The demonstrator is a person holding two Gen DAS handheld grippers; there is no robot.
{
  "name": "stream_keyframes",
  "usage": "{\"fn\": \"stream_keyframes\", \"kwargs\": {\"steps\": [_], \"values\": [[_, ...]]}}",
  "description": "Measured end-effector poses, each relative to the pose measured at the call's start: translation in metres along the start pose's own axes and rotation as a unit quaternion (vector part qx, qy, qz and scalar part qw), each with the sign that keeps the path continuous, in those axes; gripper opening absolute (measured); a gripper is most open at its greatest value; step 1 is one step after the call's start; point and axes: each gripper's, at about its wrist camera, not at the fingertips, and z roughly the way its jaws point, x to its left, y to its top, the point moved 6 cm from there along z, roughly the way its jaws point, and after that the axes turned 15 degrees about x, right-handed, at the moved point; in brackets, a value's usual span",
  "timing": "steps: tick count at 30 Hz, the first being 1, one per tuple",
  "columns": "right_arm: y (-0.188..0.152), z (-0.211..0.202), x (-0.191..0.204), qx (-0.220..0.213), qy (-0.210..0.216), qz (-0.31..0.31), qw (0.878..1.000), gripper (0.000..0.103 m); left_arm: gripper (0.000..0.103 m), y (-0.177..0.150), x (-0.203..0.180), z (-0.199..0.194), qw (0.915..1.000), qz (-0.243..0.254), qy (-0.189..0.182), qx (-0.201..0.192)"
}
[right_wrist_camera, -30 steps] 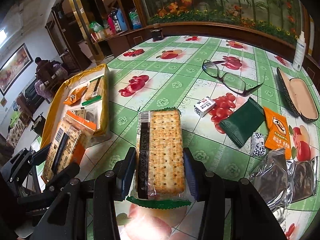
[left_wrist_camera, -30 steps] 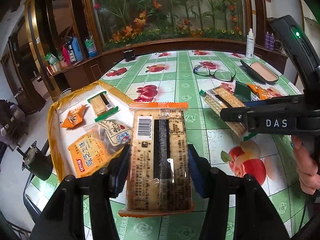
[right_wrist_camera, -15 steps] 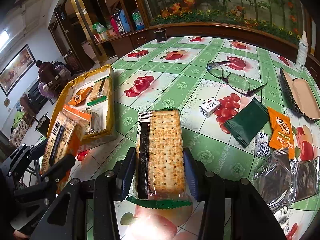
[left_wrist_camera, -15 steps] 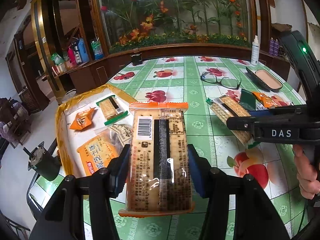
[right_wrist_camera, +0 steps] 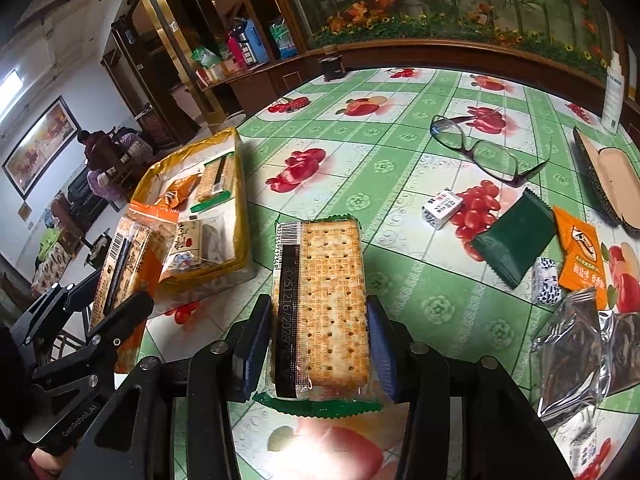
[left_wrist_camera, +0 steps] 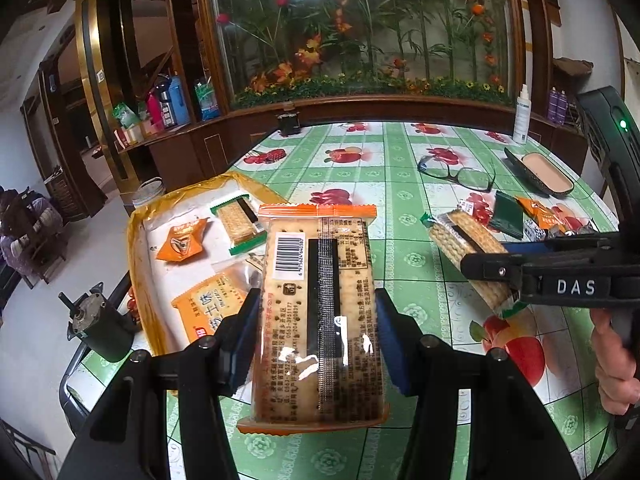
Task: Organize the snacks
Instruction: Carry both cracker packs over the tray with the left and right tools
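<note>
My left gripper [left_wrist_camera: 316,320] is shut on an orange-edged cracker pack [left_wrist_camera: 320,312], held above the table's left front, beside the yellow tray [left_wrist_camera: 138,264]. The pack also shows in the right wrist view [right_wrist_camera: 128,264]. My right gripper [right_wrist_camera: 316,328] is shut on a green-edged cracker pack [right_wrist_camera: 320,304], also seen in the left wrist view [left_wrist_camera: 468,256]. The tray [right_wrist_camera: 240,200] holds an orange sachet [left_wrist_camera: 182,240], a green-edged cracker pack [left_wrist_camera: 238,222], an orange pack [left_wrist_camera: 212,308] and a clear pack.
On the green fruit-print tablecloth lie glasses [right_wrist_camera: 488,148], an open glasses case [right_wrist_camera: 608,176], a small white box [right_wrist_camera: 442,208], a dark green sachet [right_wrist_camera: 512,240], an orange sachet [right_wrist_camera: 580,260] and silver wrappers [right_wrist_camera: 576,344]. A white spray bottle [left_wrist_camera: 522,114] stands far right.
Both grippers have risen and pulled back slightly with their packs still held. The left gripper's orange pack now sits nearer the tray's front corner in the right wrist view.
</note>
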Motion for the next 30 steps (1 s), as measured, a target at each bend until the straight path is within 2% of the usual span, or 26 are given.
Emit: {"fn": "stream_keyframes", "kwargs": {"steps": [30], "values": [[0.01, 0.009, 0.06, 0.006, 0.031, -0.035, 0.999, 0.05, 0.054, -0.001, 0.045, -0.012, 0.999, -0.041, 0.01, -0.014]]}}
